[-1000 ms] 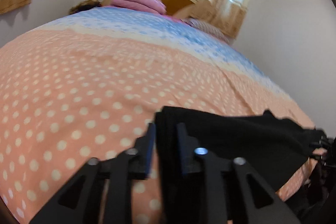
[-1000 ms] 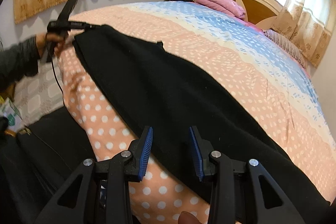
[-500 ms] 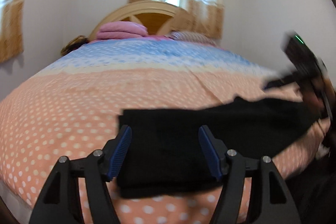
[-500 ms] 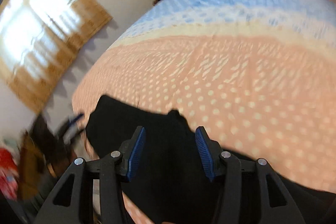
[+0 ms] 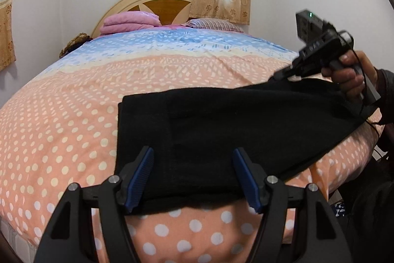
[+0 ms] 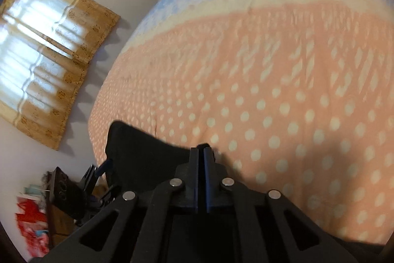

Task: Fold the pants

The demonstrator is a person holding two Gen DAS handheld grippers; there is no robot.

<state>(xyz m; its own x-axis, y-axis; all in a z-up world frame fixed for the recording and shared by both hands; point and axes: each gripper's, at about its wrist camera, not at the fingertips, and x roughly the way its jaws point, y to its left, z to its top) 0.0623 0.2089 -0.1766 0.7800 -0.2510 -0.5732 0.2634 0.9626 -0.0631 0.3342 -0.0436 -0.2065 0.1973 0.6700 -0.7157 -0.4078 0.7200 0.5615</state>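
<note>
Pants (image 5: 234, 130) at bed (image 5: 73, 115) edge, right hand-held gripper (image 6: 202, 152) pinching them, left hand-held gripper (image 5: 193, 176) agape.

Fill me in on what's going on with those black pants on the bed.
A person is folding black pants on a polka-dot bedspread, holding tongs in each hand. The right tongs are shut, pinching the edge of the pants at one end. The left tongs are open above the other end and grip nothing. The pants lie mostly flat across the near edge of the bed, with one layer apparently folded over already.
</note>
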